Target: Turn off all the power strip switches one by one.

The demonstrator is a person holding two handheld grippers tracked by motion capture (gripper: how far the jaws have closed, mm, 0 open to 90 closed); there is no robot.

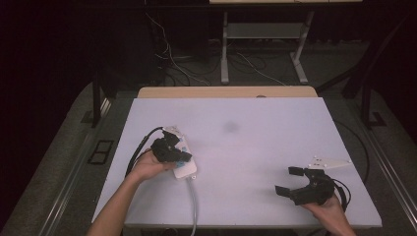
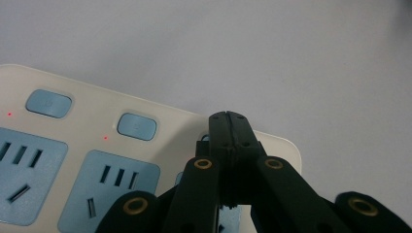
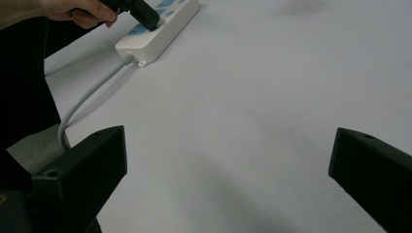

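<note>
A: 2 claws are seen at the white counter (image 1: 255,142), 1 in each hand. Where is the power strip?

B: The white power strip (image 1: 183,156) is laid on the left part of the counter, its long side running away from the person, and its grey cable (image 1: 195,206) is led off the near edge.

A: How is the left claw (image 1: 183,158) set?

B: Its jaws are pressed together, with nothing clamped between them. In the left claw view the closed tip (image 2: 227,127) is placed on the strip's top face, right at 1 of the pale blue switch buttons, which is mostly hidden behind it. Another such button (image 2: 137,126) is seen just beside the tip, and a further one (image 2: 48,103) beyond that. 2 small red lights are lit next to these buttons. Blue socket panels (image 2: 109,194) are lined up below them.

A: And the right claw (image 1: 290,182)?

B: It is held near the counter's right front corner, well apart from the strip, with its jaws spread wide and nothing between them. In the right claw view the bare counter is seen between the 2 black jaws, and the strip (image 3: 160,29) is shown farther off with the left hand (image 3: 73,12) at it.
</note>
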